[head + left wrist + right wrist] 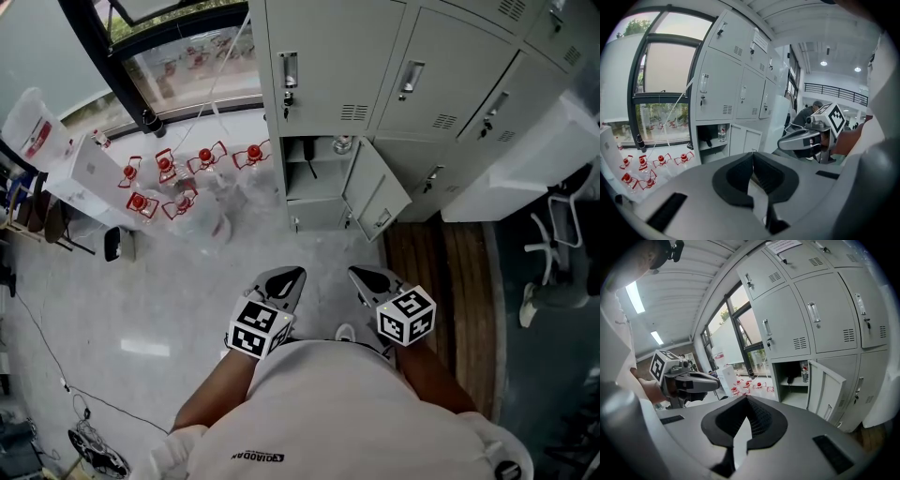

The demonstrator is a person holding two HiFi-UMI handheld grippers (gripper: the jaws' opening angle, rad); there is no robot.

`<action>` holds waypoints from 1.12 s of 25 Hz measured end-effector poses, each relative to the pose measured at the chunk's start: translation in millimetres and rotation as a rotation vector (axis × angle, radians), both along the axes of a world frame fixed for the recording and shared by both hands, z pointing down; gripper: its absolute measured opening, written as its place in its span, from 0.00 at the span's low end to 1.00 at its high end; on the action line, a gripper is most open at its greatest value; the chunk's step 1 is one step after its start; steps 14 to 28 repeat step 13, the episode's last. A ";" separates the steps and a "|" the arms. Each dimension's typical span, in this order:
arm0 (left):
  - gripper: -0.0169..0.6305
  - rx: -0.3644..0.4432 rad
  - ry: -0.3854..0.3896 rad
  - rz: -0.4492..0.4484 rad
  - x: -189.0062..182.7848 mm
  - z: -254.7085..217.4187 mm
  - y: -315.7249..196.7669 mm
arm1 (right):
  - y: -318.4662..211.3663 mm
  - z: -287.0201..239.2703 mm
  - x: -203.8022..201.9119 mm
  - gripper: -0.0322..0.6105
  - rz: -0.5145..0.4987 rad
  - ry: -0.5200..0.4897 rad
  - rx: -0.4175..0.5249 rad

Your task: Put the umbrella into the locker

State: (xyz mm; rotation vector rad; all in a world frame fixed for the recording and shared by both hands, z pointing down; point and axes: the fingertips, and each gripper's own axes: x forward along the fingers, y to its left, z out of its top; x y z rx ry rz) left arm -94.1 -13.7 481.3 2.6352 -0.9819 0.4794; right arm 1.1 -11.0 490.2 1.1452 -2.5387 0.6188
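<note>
The grey locker bank (394, 66) has one low compartment (314, 183) open, its door (375, 192) swung out to the right. On the shelf inside is a dark slim object (310, 170) that may be the folded umbrella (707, 139) (790, 379), with a clear bottle (342, 143) beside it. Both grippers hang side by side in front of the person, well short of the locker. My left gripper (290, 276) (752, 157) is shut and empty. My right gripper (366, 274) (747, 399) is shut with nothing in it too.
Several clear water jugs with red caps (178, 178) lie on the floor left of the locker, near white boxes (94, 169) under the window. A white cabinet (525, 169) and a chair (553, 248) stand at the right. Cables (94, 450) trail at lower left.
</note>
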 end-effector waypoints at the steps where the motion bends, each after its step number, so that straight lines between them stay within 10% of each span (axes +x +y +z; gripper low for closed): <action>1: 0.05 0.003 0.000 -0.001 0.1 -0.8 -1.0 | -0.7 -0.2 -0.1 0.11 -0.001 0.000 0.002; 28: 0.05 0.004 -0.004 -0.005 2.8 -1.9 -4.3 | -3.1 2.2 4.1 0.11 -0.016 0.014 -0.001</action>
